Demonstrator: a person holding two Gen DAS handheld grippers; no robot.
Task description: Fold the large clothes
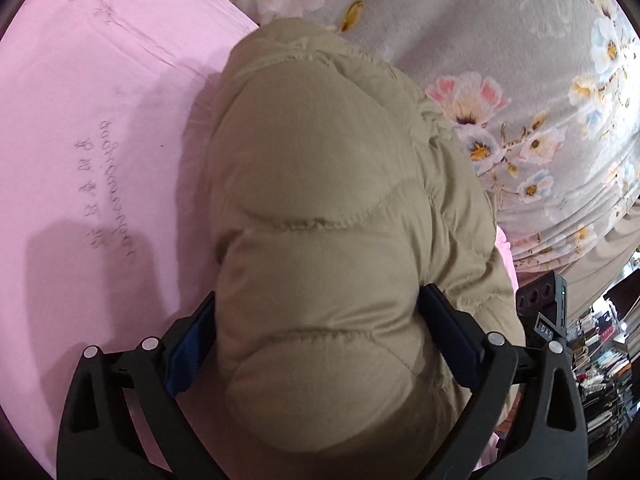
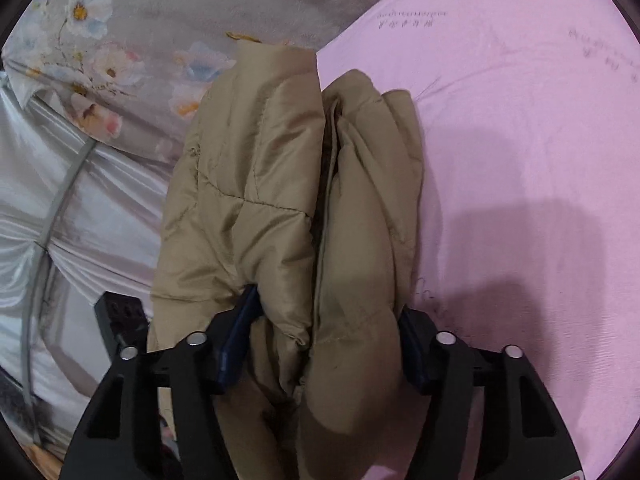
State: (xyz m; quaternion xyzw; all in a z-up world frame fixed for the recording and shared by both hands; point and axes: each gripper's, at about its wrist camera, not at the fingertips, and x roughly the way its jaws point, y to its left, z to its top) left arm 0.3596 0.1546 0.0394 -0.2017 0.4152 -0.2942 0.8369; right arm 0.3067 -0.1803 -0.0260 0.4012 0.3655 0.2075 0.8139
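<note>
Left wrist view: left gripper (image 1: 320, 344) straddles the tan jacket (image 1: 332, 200) wide; right gripper (image 2: 320, 340) half-open around its folds.

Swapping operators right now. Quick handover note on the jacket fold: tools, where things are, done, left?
Left tool: jaws wide, straddling the puffy tan jacket; I can't tell whether the pads press on it.
Right tool: jaws part open around a bunched fold of the same jacket; grip also unclear.
Jacket lies in a bundle on the pink sheet, beside the floral quilt.
Done: folded over itself at least once.
Left: probably draw both tools back, check the bundle holds, tidy it.
</note>
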